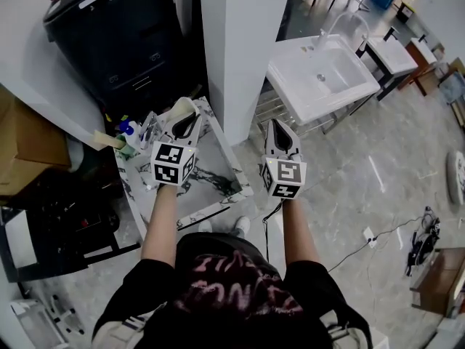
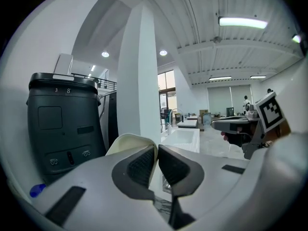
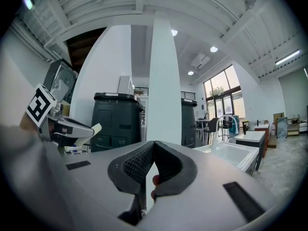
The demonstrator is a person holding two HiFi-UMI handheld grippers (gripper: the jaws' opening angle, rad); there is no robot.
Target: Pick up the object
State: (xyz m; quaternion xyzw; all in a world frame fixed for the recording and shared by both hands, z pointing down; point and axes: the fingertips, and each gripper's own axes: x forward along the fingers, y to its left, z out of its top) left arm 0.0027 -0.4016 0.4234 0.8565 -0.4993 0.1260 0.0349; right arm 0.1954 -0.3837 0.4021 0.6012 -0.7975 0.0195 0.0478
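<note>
Left gripper: my left gripper [image 2: 157,150] is clenched on the cream-coloured object [image 2: 126,143]; its thin wall is pinched between the two pads, with only a narrow gap left.
Right gripper: my right gripper [image 3: 153,149] is closed with the pad tips meeting and carries nothing.
Location of object: in the head view the object [image 1: 182,109] sits at the tip of the left gripper [image 1: 189,120], above the marble-patterned table [image 1: 240,190]. I judge it clear of the tabletop.
Direction from the jaws: the object projects forward of the left pads and bulges to their left. The right pad has nothing beyond it but open room.
Long axis: it appears to run roughly along the line the jaws point. The exact shape is hard to make out, as only a curved cream shell shows.
Nearer hand: the left, which has contact. The right gripper [image 1: 280,127] is level with it and well apart, over the floor beside the table.
Surroundings ahead: black bin [image 1: 116,35] and white pillar [image 1: 243,42] stand beyond the table.
Assessment: pick-up looks essentially achieved. The hold is on a thin edge only, so a tilt could let the piece swing.
</note>
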